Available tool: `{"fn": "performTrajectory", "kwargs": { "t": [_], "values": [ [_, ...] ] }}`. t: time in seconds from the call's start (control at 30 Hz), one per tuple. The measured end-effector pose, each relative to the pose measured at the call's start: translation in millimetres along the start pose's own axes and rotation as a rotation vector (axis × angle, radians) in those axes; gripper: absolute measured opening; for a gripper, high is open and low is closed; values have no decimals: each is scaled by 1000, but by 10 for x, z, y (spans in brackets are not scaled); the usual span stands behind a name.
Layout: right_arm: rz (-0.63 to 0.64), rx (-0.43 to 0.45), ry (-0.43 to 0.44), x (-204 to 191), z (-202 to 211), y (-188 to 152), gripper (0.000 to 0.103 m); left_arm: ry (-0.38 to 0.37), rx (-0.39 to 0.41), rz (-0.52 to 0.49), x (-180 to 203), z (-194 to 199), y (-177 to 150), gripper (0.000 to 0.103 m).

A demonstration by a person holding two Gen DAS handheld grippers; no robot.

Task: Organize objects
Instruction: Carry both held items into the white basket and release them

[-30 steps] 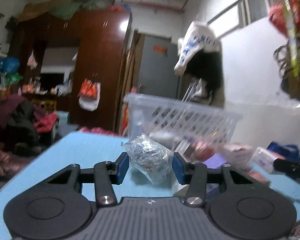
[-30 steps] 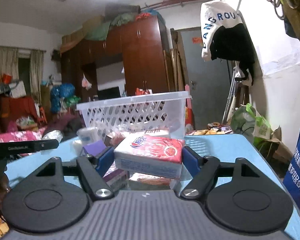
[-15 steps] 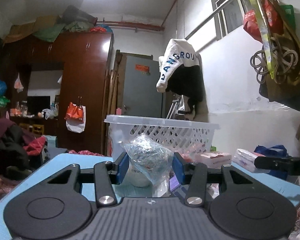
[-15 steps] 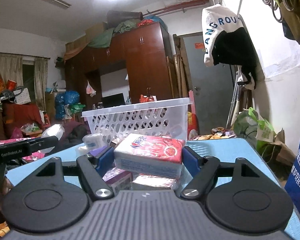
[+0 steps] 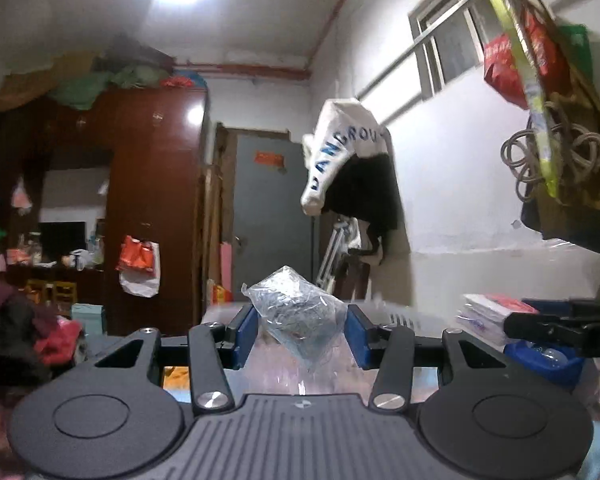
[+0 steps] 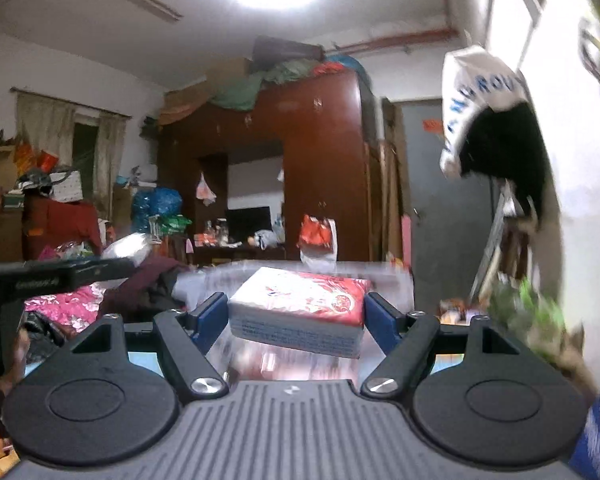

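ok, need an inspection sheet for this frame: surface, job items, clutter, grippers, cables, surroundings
Surface: blue tabletop, only a sliver visible; rest hidden behind the grippers.
Job's things: clear crinkled plastic bag and red tissue pack, both held off the surface; white basket just beyond, blurred.
Clutter: blurred packets under the tissue pack, type unreadable.
Grippers: left gripper shut on the bag; right gripper shut on the tissue pack.
Cables: coiled cord hanging on the wall; none seen on the surface.
Surroundings: dark wood wardrobe, grey door, white and black jacket on a rail, piled clothes.
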State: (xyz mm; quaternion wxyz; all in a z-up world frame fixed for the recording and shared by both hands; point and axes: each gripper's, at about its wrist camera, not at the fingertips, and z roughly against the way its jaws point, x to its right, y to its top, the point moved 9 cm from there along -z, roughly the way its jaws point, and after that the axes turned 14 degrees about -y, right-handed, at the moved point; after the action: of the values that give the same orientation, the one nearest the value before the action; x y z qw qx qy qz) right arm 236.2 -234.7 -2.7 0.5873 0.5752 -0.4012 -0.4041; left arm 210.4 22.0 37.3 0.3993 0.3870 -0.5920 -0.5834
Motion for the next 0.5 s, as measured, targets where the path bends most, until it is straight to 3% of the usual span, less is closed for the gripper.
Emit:
{"fn": "performTrajectory", "kwargs": {
  "t": [0.07, 0.17, 0.27, 0.37, 0.4, 0.43, 0.5],
  "values": [
    [38, -9, -5, -35, -341, 281, 77, -30, -70, 1, -63, -387, 225, 51],
    [79, -70, -33, -96, -879, 476, 77, 13, -140, -12, -202, -859, 369, 51],
    [131, -153, -44, -180, -1244, 388, 77, -11, -200, 82, -328, -1114, 255, 51],
    [153, -210, -40, -212, -1367, 218, 78, 2, -271, 78, -358, -1271, 29, 53],
    [164, -229, -38, -216, -1377, 148, 80, -7, -306, 73, -356, -1328, -50, 56],
    [172, -231, -47, -218, -1362, 96, 90, -3, -328, 67, -366, -1354, -109, 66],
    [172, -214, -81, -187, -1269, 48, 103, 28, -307, 68, -387, -1262, -132, 71]
  ]
}}
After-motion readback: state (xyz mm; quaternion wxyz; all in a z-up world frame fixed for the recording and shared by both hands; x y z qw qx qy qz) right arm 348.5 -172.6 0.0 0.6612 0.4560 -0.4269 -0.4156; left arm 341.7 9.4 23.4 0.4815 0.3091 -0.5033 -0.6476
